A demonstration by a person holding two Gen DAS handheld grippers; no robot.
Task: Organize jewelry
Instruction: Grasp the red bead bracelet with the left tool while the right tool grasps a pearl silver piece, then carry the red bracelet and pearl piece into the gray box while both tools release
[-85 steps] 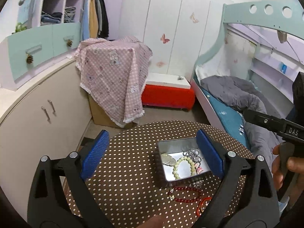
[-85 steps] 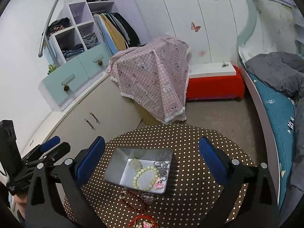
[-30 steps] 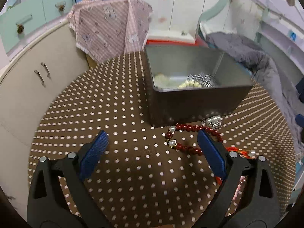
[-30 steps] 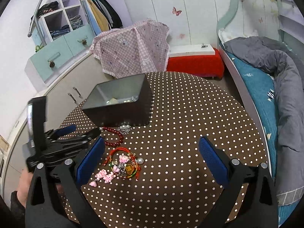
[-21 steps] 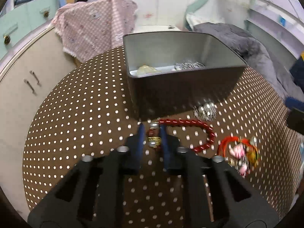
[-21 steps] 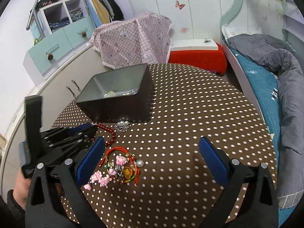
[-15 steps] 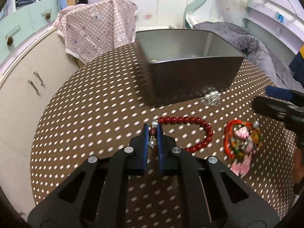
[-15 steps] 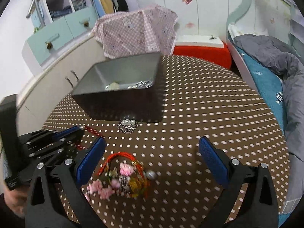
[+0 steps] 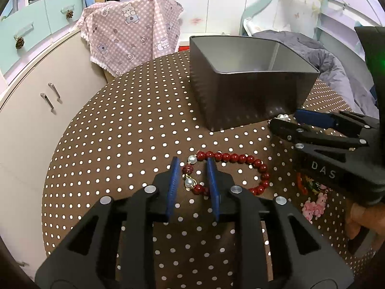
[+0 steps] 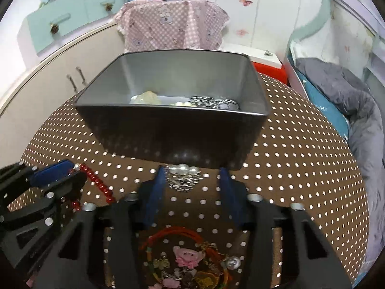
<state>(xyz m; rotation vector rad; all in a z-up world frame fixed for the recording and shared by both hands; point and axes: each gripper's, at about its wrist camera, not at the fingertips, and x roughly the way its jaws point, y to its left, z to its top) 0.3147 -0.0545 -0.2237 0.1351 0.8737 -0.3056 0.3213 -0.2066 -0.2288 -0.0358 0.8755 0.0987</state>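
A dark metal tin [image 9: 252, 96] [image 10: 173, 130] stands on the brown polka-dot table [image 9: 134, 134] and holds a pale stone and silver chains [image 10: 211, 102]. A red bead bracelet [image 9: 231, 159] [image 10: 98, 183] with pearl beads lies in front of it. My left gripper [image 9: 191, 168] straddles the bracelet's pearl end, its blue pads a little apart and not pressing the beads. My right gripper [image 10: 190, 175] is partly open around a small silver pearl brooch [image 10: 184, 177] at the tin's foot. A red cord bracelet with pink charms [image 10: 187, 260] lies below it.
The round table ends close on the left and front. A cream cabinet [image 9: 31, 110] stands to the left, a pink checked cloth [image 9: 134, 31] behind, and a bed with a grey blanket [image 10: 349, 110] to the right.
My left gripper's pads have opened a little over the pearl end of the red bracelet. My right gripper has dropped low, moved up to the tin and narrowed around the brooch.
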